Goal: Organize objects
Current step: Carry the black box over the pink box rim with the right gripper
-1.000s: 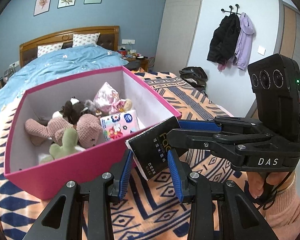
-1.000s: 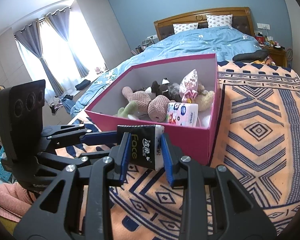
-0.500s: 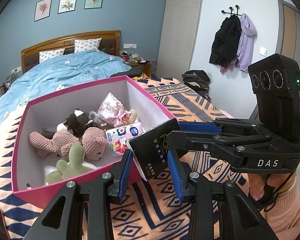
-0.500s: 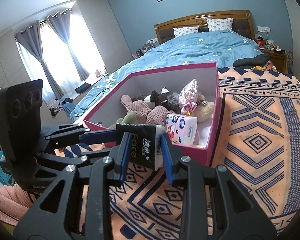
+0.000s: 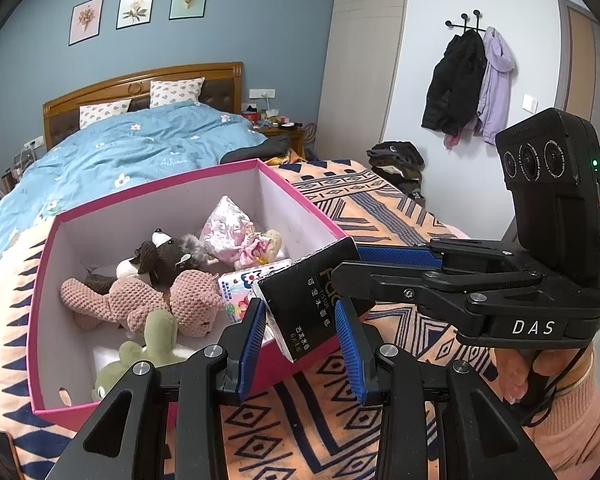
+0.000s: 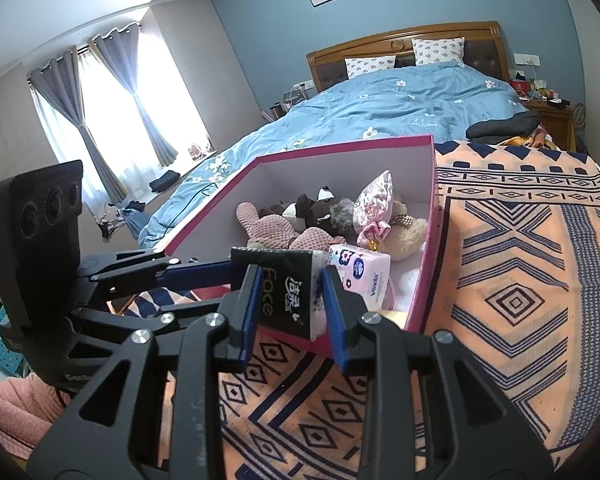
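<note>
Both grippers hold one black tissue pack (image 5: 312, 296) between them, above the near rim of the pink box (image 5: 44, 264). My left gripper (image 5: 300, 344) is shut on one end of the pack. My right gripper (image 6: 290, 312) is shut on the other end of the pack (image 6: 288, 292). The pink box (image 6: 428, 248) sits on a patterned orange blanket and holds a pink knitted plush (image 5: 140, 300), a dark bear plush (image 5: 160, 256), a green plush (image 5: 148, 344), a pink pouch (image 5: 232, 228) and a white flowered tissue pack (image 6: 360, 276).
A bed with a blue duvet (image 5: 132, 148) lies behind the box. A bedside table (image 5: 280, 128) stands to its right. Coats (image 5: 472, 84) hang on the right wall above a dark pile of clothes (image 5: 396, 160). Curtained windows (image 6: 112, 120) are at the left.
Both grippers have risen with the black pack, and more of the box's inside shows. The pack now hangs over the near rim.
</note>
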Motion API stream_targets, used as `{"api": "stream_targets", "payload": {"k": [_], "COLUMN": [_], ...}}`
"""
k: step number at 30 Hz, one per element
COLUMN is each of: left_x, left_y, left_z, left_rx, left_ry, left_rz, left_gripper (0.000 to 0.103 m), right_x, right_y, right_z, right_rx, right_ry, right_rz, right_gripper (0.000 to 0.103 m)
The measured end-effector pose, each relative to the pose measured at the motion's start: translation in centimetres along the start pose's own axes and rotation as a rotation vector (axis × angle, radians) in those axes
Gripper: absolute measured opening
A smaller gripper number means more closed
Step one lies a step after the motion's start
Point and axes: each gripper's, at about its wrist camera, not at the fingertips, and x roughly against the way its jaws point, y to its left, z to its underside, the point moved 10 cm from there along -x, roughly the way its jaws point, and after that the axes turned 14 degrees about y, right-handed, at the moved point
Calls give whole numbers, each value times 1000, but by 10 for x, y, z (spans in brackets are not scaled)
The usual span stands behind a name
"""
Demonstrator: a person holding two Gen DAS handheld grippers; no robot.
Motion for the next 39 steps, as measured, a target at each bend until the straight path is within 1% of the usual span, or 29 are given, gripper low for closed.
{"api": "stream_targets", "payload": {"k": [19, 23, 39], "left_x": [-12, -16, -34], "left_y": [10, 12, 22], "left_z": [-13, -13, -9], "left_rx": [9, 20, 42], "left_ry": [14, 24, 65], "left_rz": [-2, 12, 26], "left_gripper": [36, 36, 36], "right_x": [-9, -13, -32], "right_y": [-12, -15, -26], "right_z": [-12, -13, -11], "right_rx": [-24, -32, -56], "right_ry": [4, 11, 51], "right_rz": [6, 10, 30], "right_gripper": [34, 34, 34]}}
